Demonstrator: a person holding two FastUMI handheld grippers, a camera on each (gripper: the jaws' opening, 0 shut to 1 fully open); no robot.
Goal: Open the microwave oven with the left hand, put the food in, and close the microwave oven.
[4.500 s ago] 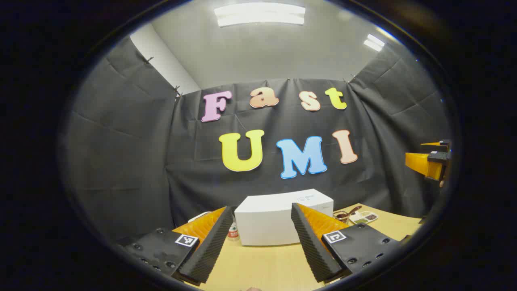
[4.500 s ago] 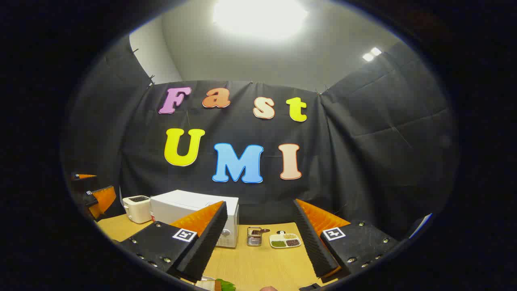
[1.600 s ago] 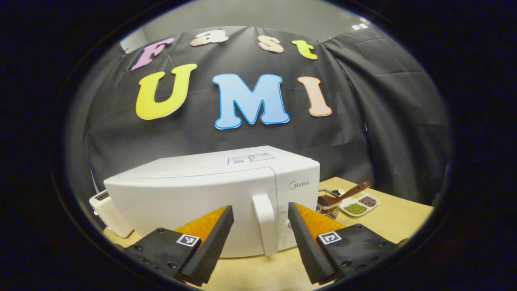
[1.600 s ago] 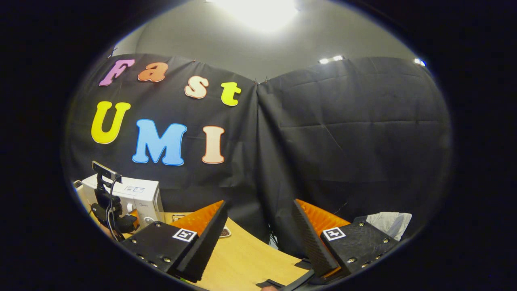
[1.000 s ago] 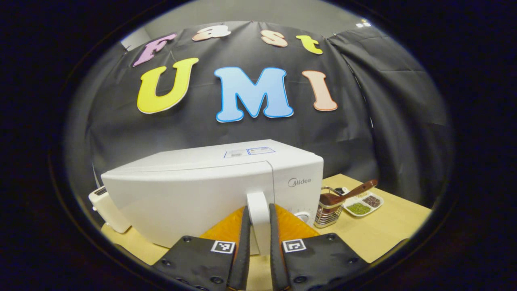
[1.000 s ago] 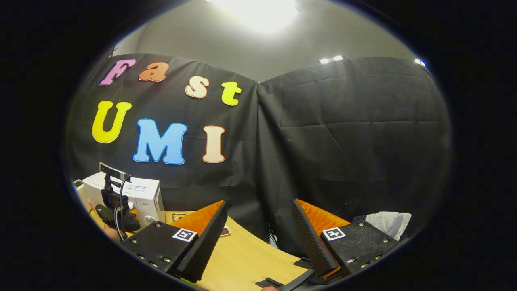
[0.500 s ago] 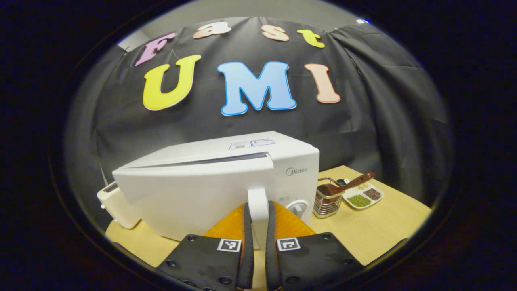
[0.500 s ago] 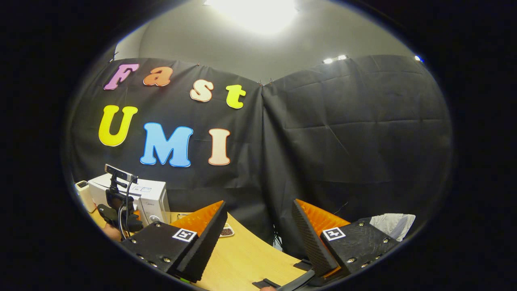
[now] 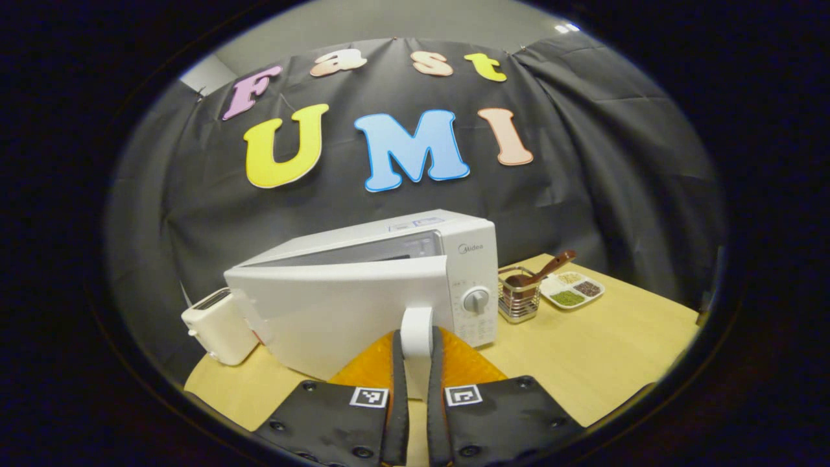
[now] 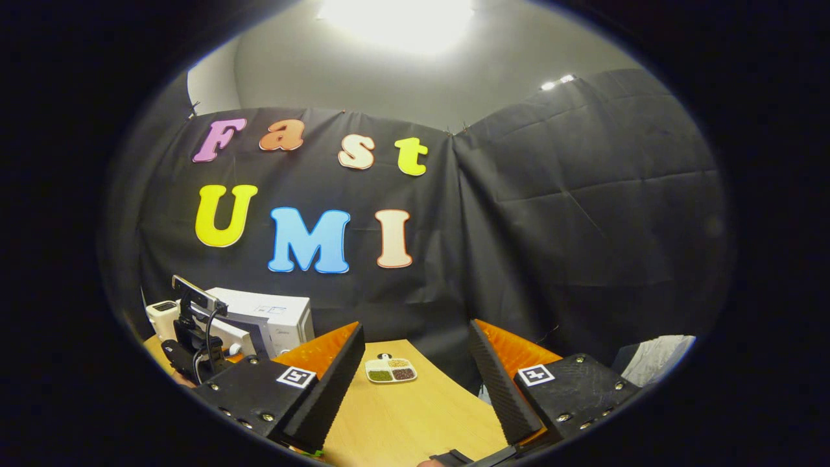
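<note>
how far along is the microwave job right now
Early. Done: the left gripper is shut on the white door handle, and the white microwave oven's door stands partly ajar, with a gap along its top edge. In hand: pulling the door open. Left: the right gripper is open over the wooden table holding no food, so loading and closing remain.
</note>
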